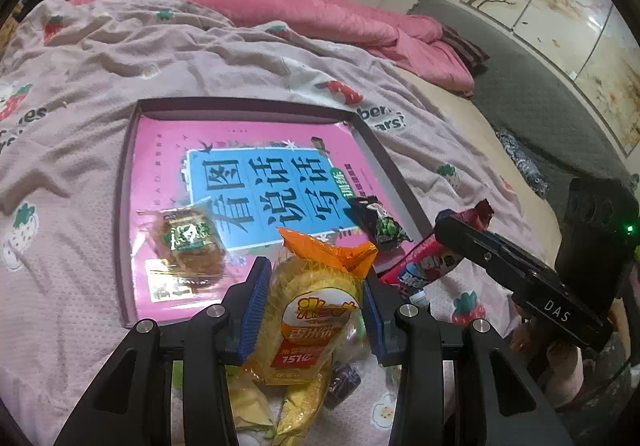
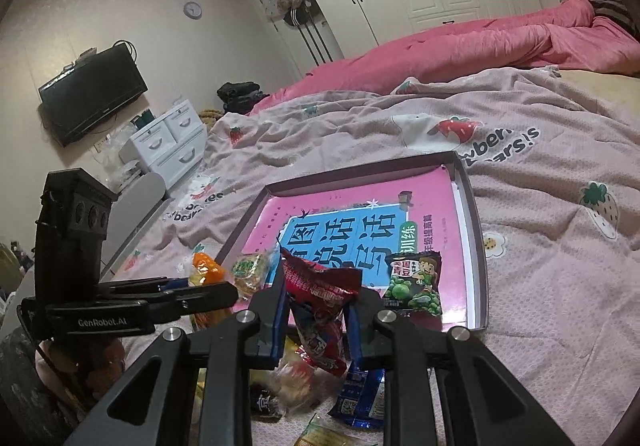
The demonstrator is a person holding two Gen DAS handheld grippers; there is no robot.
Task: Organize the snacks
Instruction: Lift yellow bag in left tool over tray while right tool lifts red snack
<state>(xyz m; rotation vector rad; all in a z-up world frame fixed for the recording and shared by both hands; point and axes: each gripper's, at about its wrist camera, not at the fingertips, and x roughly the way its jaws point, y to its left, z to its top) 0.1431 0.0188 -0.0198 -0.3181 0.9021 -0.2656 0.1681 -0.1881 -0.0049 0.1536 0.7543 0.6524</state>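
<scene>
Left gripper (image 1: 312,306) clamps the yellow rice-cracker pack (image 1: 316,310); right gripper (image 2: 318,310) clamps the red snack pack (image 2: 320,302), both above loose packets on the bedspread (image 2: 560,286). Beyond, the tray (image 2: 476,230) holds a pink book (image 1: 248,166), a green-pea packet (image 2: 416,282) and a clear biscuit packet (image 1: 188,242).

The lower part of the yellow rice-cracker packet (image 1: 316,322) was hidden between the blue pads (image 1: 254,310) of the left gripper (image 1: 312,316). The red packet (image 2: 324,310) in the right gripper (image 2: 316,320) was blurred, its print unreadable. The loose snacks (image 2: 352,402) at the bottom centre of the right wrist view lay partly behind the finger arms and were cut by the lower frame edge. The pink book (image 1: 248,150) in the shallow box (image 1: 124,182) had its near edge covered by packets. The fine print on the clear biscuit packet (image 1: 188,242) was too small to read
</scene>
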